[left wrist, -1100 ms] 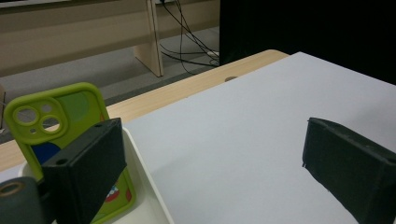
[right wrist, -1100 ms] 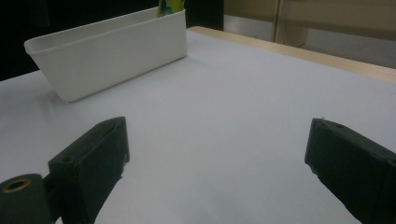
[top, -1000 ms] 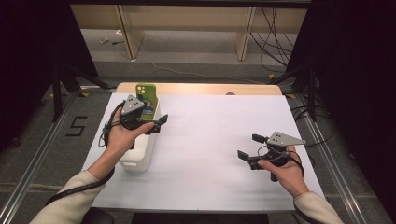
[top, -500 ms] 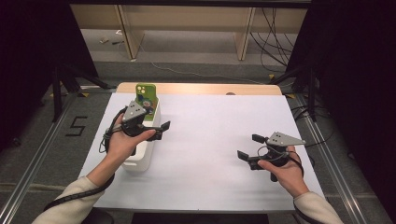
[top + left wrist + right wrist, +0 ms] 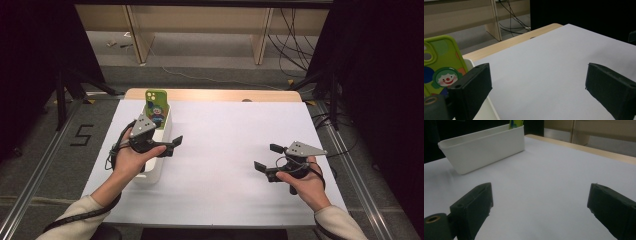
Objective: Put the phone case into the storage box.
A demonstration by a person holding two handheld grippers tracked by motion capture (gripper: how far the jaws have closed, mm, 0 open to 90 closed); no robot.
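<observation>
White bin sits left of centre in the high view, with a green phone case standing upright at its far end. Left gripper hovers over the bin's middle, jaws wide apart and empty; the case is just beyond it, towards the upper left. Right gripper, lower right over the white tabletop, is likewise spread wide, holding nothing, well apart from the bin.

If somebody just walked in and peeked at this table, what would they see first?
Probably the bright green phone case with a clown on it, standing up in the far end of the white bin at the left of the table. Next, the two black grippers: the left gripper hangs open over the bin, and the right gripper is open above the white tabletop at the right.
</observation>
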